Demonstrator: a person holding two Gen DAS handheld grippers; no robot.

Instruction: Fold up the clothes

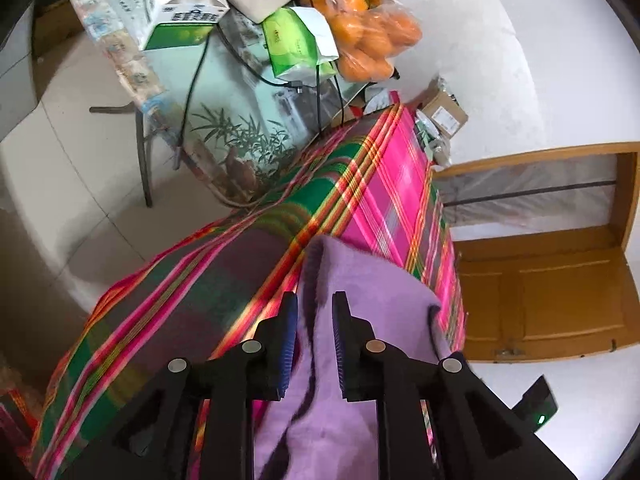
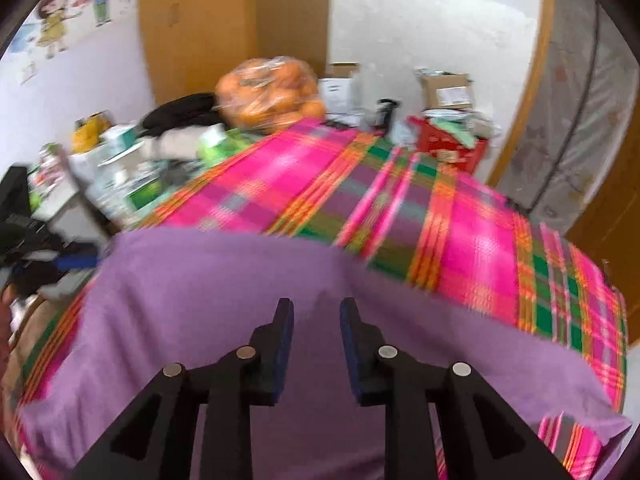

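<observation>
Cloth: a soft purple garment (image 2: 224, 300) lies spread on the bright pink and green plaid sheet (image 2: 472, 248).
Left gripper (image 1: 314, 312): its two fingers stand a little apart, with a raised fold of the purple garment between them. I cannot tell if they squeeze it.
Right gripper (image 2: 316, 312): fingers apart, over the garment, holding nothing.
Behind: a bag of oranges (image 1: 364, 24) on a side table (image 1: 224, 120).

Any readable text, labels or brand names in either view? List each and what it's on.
None reads with certainty.
White and green box: blue print, too blurred.
Green tissue pack: small print, illegible.
Cardboard box: label too small.
Right wrist view: boxes motion-blurred, unreadable.
</observation>
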